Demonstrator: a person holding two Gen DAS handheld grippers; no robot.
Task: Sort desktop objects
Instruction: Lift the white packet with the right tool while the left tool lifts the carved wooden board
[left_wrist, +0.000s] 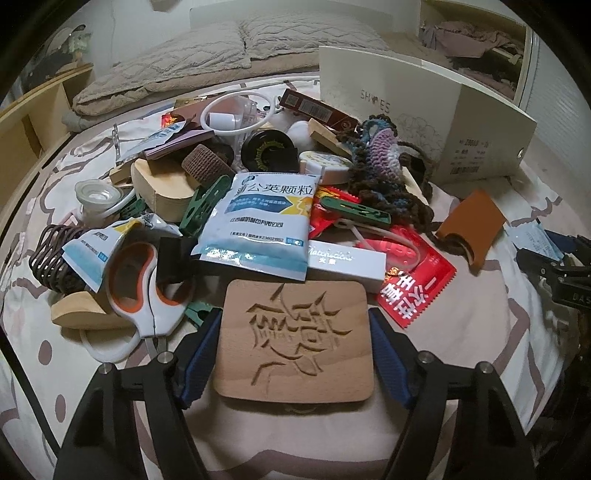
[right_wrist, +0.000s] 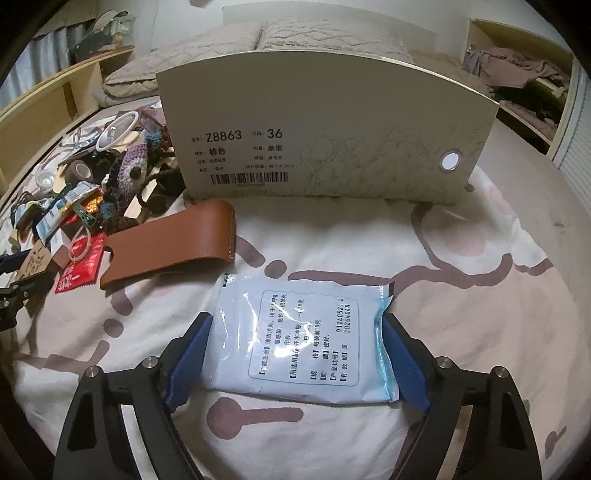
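A square wooden board (left_wrist: 295, 339) with carved characters lies on the patterned bedsheet at the near edge of the clutter pile. My left gripper (left_wrist: 293, 321) is shut on it, with a blue pad against each side. In the right wrist view a white medicine sachet (right_wrist: 303, 339) with printed text lies flat on the sheet. Both pads of my right gripper (right_wrist: 295, 325) press on its left and right edges, and the right edge is crumpled up. A matching blue-and-white sachet (left_wrist: 258, 221) lies in the pile, just beyond the board.
The pile holds scissors (left_wrist: 144, 288), green clips (left_wrist: 354, 210), a red packet (left_wrist: 413, 280), a white matchbox (left_wrist: 347, 262), crochet work (left_wrist: 380, 147) and a tape roll (left_wrist: 207, 162). A shoebox (right_wrist: 325, 136) stands upright behind, with a brown leather case (right_wrist: 173, 247) in front of it.
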